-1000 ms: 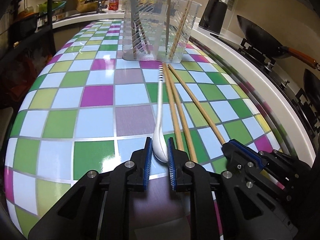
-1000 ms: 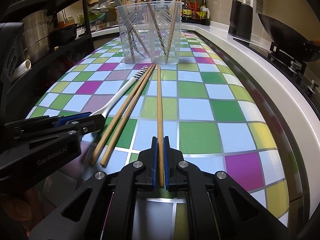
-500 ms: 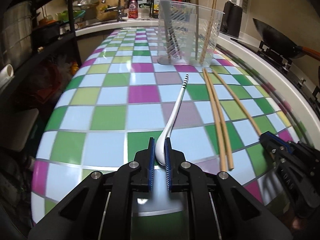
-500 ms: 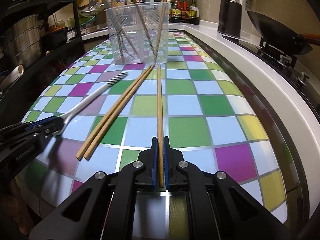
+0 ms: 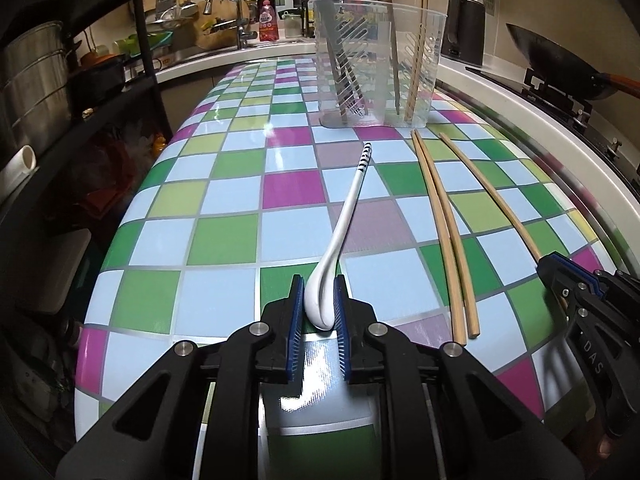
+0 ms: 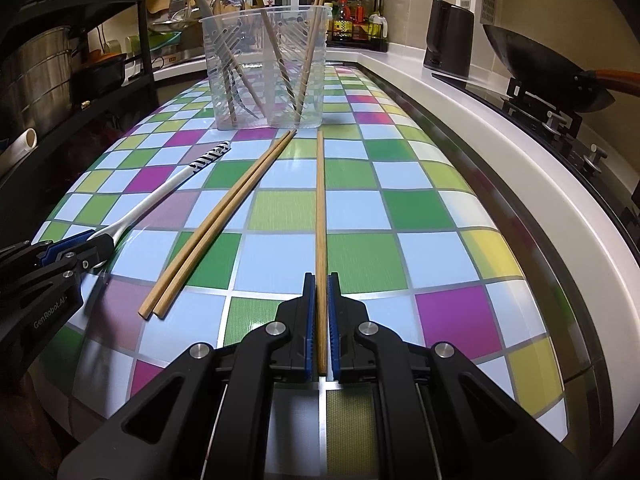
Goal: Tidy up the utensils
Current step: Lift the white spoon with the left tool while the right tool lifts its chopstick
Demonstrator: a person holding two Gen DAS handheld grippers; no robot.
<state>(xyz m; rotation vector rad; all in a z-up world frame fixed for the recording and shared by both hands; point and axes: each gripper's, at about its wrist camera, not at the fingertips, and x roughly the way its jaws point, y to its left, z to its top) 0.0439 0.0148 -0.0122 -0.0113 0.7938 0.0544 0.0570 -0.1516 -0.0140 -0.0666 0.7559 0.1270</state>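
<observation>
My left gripper (image 5: 319, 294) is shut on the bowl of a white spoon (image 5: 340, 224) with a striped handle tip, which lies along the checkered table (image 5: 224, 240). My right gripper (image 6: 321, 292) is shut on the near end of a single wooden chopstick (image 6: 320, 200). A pair of chopsticks (image 6: 224, 220) lies between the spoon and the single stick; the pair also shows in the left wrist view (image 5: 440, 224). A clear plastic utensil holder (image 5: 376, 64) stands at the far end and holds chopsticks and other utensils; it also shows in the right wrist view (image 6: 266, 68).
A white counter edge (image 6: 480, 128) runs along the right with a black kettle (image 6: 448, 36) and a wok (image 6: 540, 60) on a stove. A dark shelf rack (image 5: 60, 80) with metal pots stands on the left. A sink and bottles lie behind the holder.
The left gripper closed on the spoon bowl and swung the spoon away from the chopstick pair to the left. The right gripper stays shut on the single chopstick.
</observation>
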